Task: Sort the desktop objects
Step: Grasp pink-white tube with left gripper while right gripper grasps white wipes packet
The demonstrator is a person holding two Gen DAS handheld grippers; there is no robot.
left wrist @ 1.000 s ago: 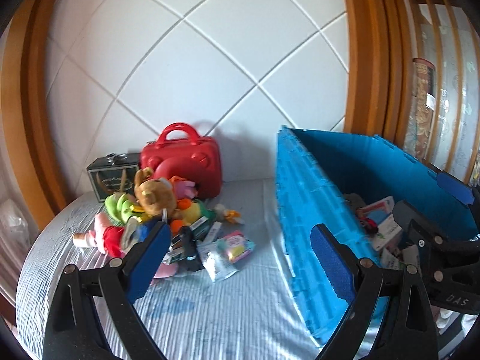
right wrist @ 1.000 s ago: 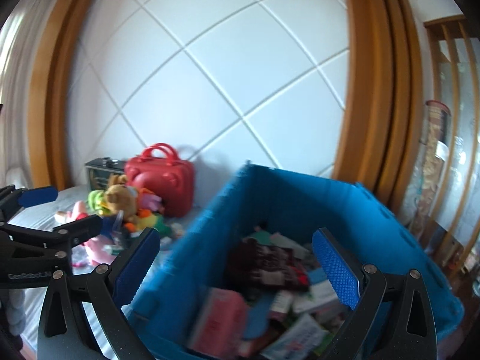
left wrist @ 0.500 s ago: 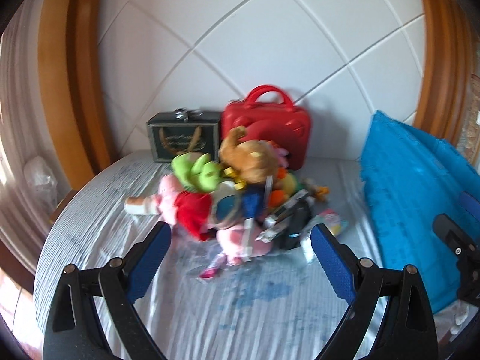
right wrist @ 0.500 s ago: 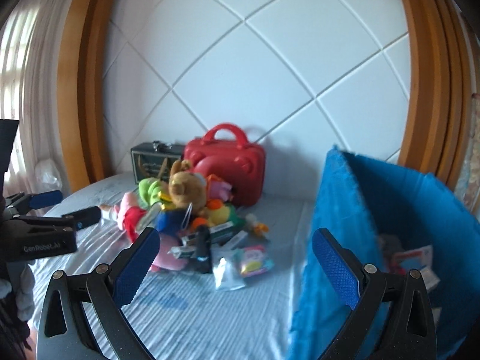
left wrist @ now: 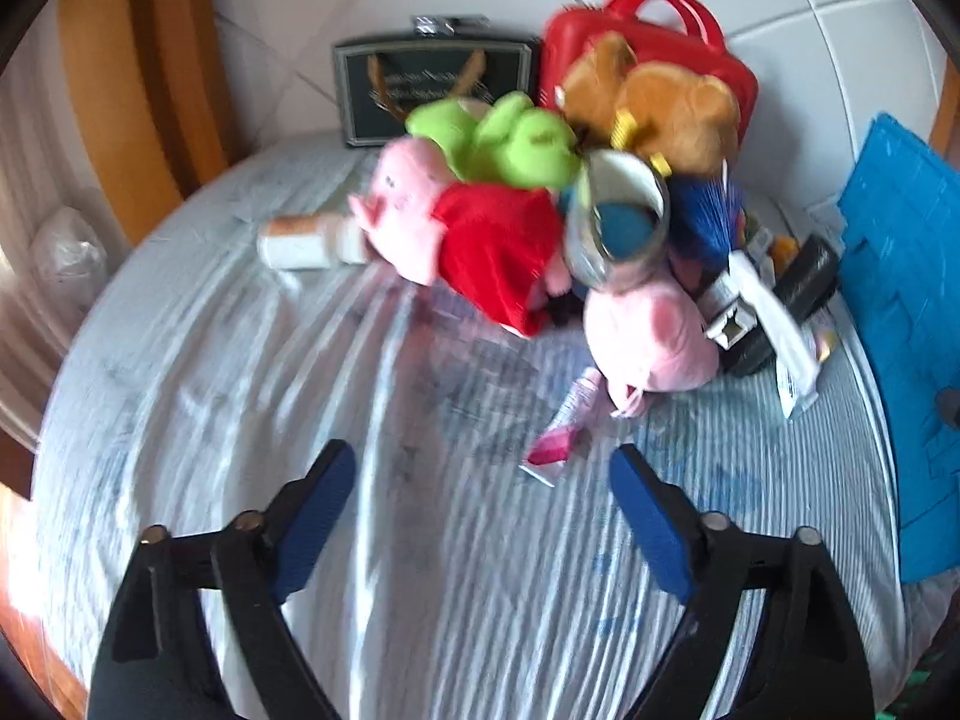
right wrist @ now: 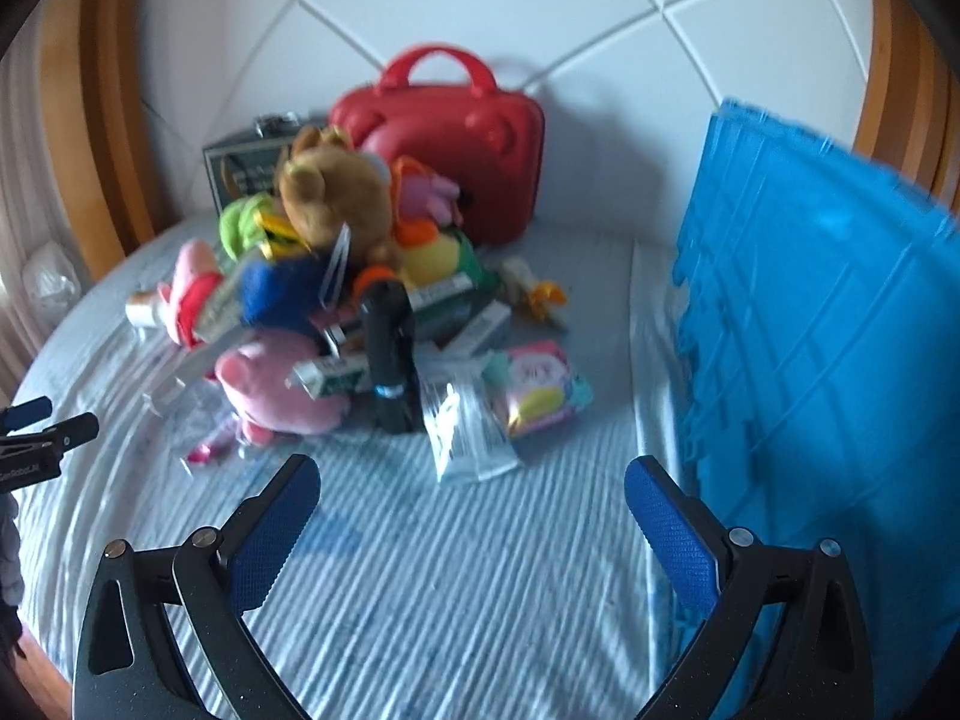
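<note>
Both claws hang over the striped cloth [right wrist: 480, 600] with nothing between their pads. Left claw [left wrist: 480, 516] is closing but its jaws are apart; right claw [right wrist: 471, 519] stands wide apart. Ahead lies the toy heap: a brown bear [right wrist: 333, 192] on top, a green plush [left wrist: 510, 141], a pink pig [left wrist: 651, 336] at the front, a small pink tube [left wrist: 561, 429] just before it. A red case [right wrist: 450, 132] stands behind, against the wall. To the right rises the blue crate [right wrist: 828, 330].
</note>
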